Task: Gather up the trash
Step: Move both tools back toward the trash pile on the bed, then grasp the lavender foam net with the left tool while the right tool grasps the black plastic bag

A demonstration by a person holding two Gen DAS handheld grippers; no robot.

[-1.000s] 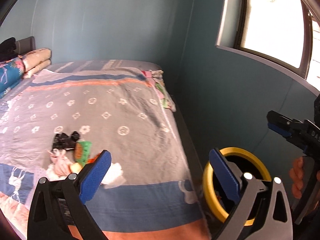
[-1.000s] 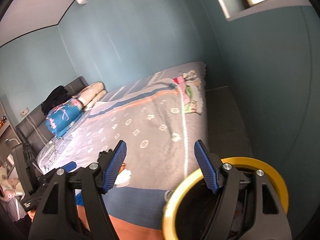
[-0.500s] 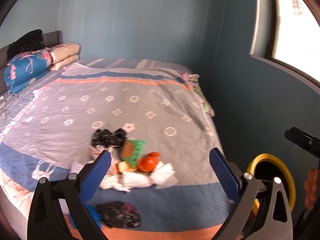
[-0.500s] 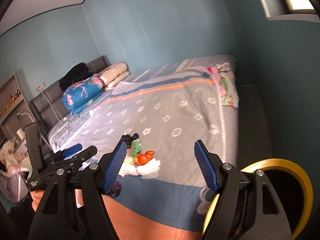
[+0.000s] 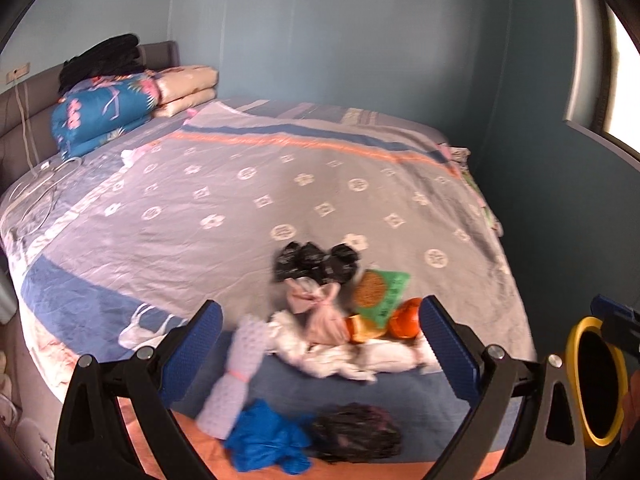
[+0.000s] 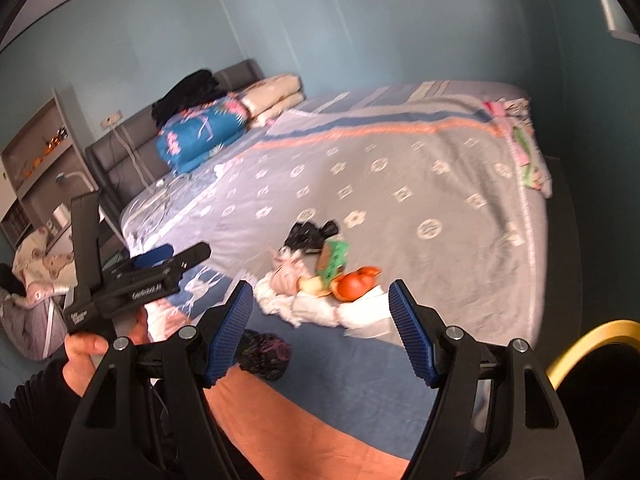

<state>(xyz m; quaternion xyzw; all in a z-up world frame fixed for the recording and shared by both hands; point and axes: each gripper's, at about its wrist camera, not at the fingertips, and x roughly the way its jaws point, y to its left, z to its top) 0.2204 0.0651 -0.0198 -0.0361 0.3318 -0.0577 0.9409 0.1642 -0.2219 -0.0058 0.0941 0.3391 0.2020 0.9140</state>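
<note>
1. The bed (image 5: pixel 248 200) fills most of both views. It carries a grey spread with white flower marks and blue and orange bands. A folded blue floral quilt (image 5: pixel 100 112) and cream pillows (image 5: pixel 188 88) are stacked against the headboard.
2. The bin (image 5: pixel 596 384), black inside with a yellow rim, stands off the bed's near right corner, beside the right tool in the left wrist view.
3. The left tool (image 5: pixel 320 344) hangs above the foot of the bed and points down at a slant. Its blue pads stand wide apart with nothing between them. In the right wrist view a hand (image 6: pixel 88 354) in a dark sleeve grips its handle from below.
4. The right tool (image 6: pixel 322 332) is tilted down the same way, beside the left one and over the same edge of the bed. Its jaws are spread and nothing is held.
5. The trash sits in a loose heap near the foot of the bed, ahead of both tools:
   - crumpled white tissues (image 5: pixel 352 356) at the front;
   - black bags (image 5: pixel 316 260) at the far side;
   - a pale knotted bag (image 5: pixel 320 312) in the middle;
   - a green packet (image 5: pixel 380 292);
   - orange peel (image 5: pixel 404 318) on the right.
6. Closer to the edge lie a pale dotted bundle (image 5: pixel 236 376), a blue wad (image 5: pixel 268 440) and a dark crumpled bag (image 5: pixel 356 436).
</note>
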